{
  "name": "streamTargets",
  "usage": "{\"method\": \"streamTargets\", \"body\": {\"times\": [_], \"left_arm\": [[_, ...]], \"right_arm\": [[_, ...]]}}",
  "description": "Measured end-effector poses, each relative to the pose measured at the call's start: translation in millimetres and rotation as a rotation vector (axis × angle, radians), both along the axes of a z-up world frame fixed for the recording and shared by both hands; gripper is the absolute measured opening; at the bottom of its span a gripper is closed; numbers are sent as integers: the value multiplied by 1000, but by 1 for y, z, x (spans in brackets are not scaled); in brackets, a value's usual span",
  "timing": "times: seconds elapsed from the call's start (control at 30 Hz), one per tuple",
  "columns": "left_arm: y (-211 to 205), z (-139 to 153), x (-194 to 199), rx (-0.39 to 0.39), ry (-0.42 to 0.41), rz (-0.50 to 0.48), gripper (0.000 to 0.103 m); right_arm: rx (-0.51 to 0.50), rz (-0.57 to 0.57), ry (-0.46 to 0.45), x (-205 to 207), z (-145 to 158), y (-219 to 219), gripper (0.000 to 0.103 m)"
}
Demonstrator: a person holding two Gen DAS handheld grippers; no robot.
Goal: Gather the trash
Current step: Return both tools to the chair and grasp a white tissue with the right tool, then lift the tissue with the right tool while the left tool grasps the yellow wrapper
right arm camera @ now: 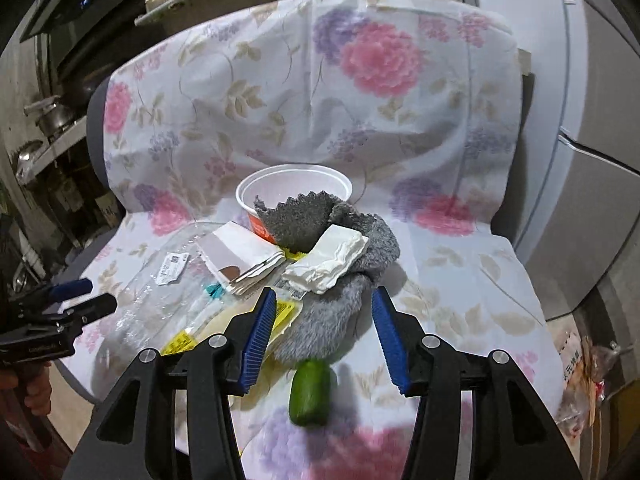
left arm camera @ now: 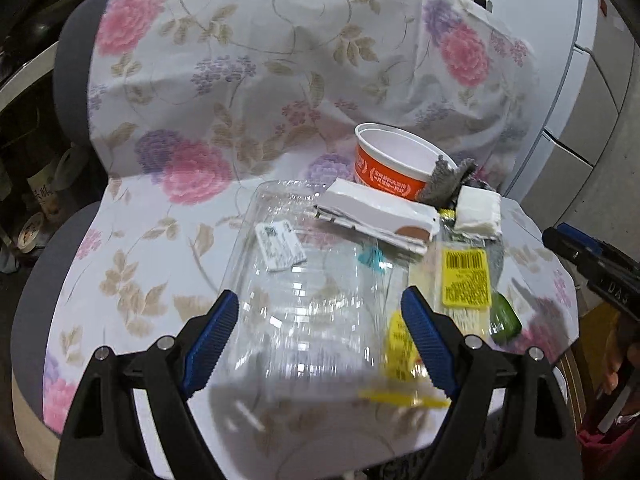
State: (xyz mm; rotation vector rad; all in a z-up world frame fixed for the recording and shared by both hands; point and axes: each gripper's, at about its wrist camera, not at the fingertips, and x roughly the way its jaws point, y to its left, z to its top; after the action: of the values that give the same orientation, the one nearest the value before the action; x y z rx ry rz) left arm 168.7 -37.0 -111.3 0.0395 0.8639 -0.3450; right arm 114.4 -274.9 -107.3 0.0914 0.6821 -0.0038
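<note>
Left gripper (left arm camera: pixel 320 320) gaping, empty, over clear plastic clamshell (left arm camera: pixel 304 280); right gripper (right arm camera: pixel 324 320) parted, empty, over grey cloth (right arm camera: pixel 336 312), green cucumber piece (right arm camera: pixel 310 394) near.

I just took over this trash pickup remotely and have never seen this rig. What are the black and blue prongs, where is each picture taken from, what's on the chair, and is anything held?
There is no robot arm: a person carries a hand-held gripper in each hand, each with a wide-angle camera looking along its two blue-padded fingers. One picture comes from the left hand-held gripper, the other from the right hand-held gripper.

Both look down on a chair under a floral cloth. On it lie an orange paper cup, a clear plastic tray, a folded white packet, a folded napkin, a grey fuzzy cloth, a yellow-labelled wrapper and a small green piece.

Both grippers stand open; nothing is held.
</note>
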Motion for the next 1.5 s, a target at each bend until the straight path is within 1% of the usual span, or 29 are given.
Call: {"method": "streamTargets", "body": {"times": [0.07,0.2,0.43,0.53,0.63,0.77,0.9,0.97,1.0,1.07,1.1,1.13,1.23,1.37,1.43,1.5], "left_arm": [[-7,-3,13,1,12,-7,80],[-19,-9,35,0,33,-23,69],[-25,-8,57,9,23,-16,69],[-18,-9,60,21,20,10,69],[-5,-10,60,15,29,52,69],[1,-8,57,9,28,60,69],[4,-6,49,-3,29,58,69],[5,-8,46,-8,38,63,69],[5,-9,45,-14,46,60,69],[2,-11,43,-16,54,50,69],[0,-11,43,-14,53,45,69],[-2,-11,42,-12,51,38,69],[-8,-8,43,-11,46,22,69],[-26,-5,48,-2,46,-15,69],[-37,-5,48,5,47,-34,69],[-46,-6,46,5,50,-49,69]], "right_arm": [[3,4,5,8,-2,-2,50],[-1,2,6,19,-4,-8,50],[0,-15,-3,31,-1,-20,50],[5,-33,23,37,-6,-28,50],[53,-10,45,44,-15,-29,50],[91,28,74,62,-25,-17,50],[127,-4,128,83,-41,-17,50],[172,-13,137,87,-46,-18,50],[187,-14,127,87,-45,-17,47],[202,-14,99,81,-38,-18,29],[207,-10,73,76,-31,-18,23],[206,-5,53,72,-26,-18,8],[190,8,-26,52,-2,-18,5],[142,5,-114,29,24,-23,4],[125,7,-104,26,25,-28,4],[137,11,-75,28,17,-32,4]]}}
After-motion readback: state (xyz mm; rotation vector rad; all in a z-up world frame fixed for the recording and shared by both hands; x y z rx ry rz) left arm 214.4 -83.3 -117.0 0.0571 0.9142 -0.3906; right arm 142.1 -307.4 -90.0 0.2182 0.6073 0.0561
